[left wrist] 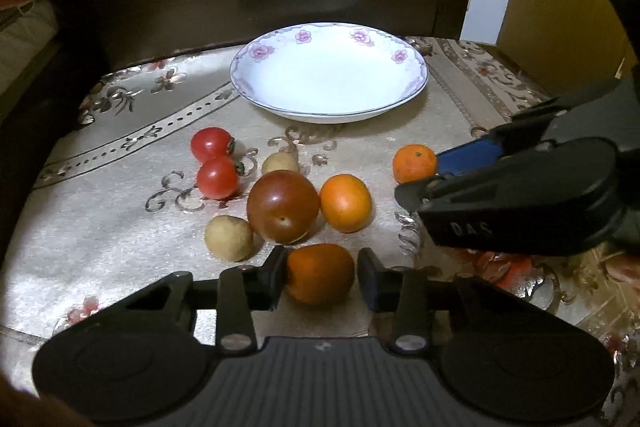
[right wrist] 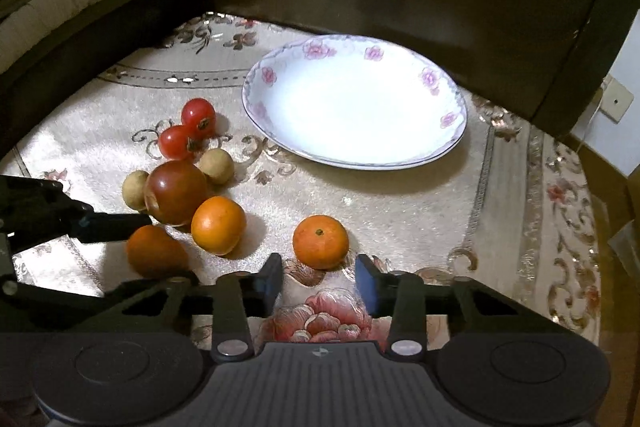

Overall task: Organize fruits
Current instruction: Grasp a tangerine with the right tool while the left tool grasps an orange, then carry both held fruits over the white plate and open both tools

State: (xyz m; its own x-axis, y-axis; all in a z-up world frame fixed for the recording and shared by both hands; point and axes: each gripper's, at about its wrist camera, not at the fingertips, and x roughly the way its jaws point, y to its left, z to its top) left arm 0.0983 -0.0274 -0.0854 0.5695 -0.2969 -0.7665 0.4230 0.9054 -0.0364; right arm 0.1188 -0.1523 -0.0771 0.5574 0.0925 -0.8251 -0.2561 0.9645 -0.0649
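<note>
A: Any words?
B: "DAS" on the right tool (left wrist: 416, 183).
A: The plate (left wrist: 280, 39)?
B: Nothing in it. Fruits lie on the surface (left wrist: 120, 227).
A: The tools?
B: Left tool (left wrist: 321, 277) open around an orange (left wrist: 320, 273). Right tool open, near a small orange (right wrist: 321, 241).

Black plastic grippers w/ blue-padded fingers (right wrist: 366, 283), silver screws, "DAS" marking.

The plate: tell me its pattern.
The plate is white with pink flowers around a grey-blue rim; the right wrist view shows it best.
</note>
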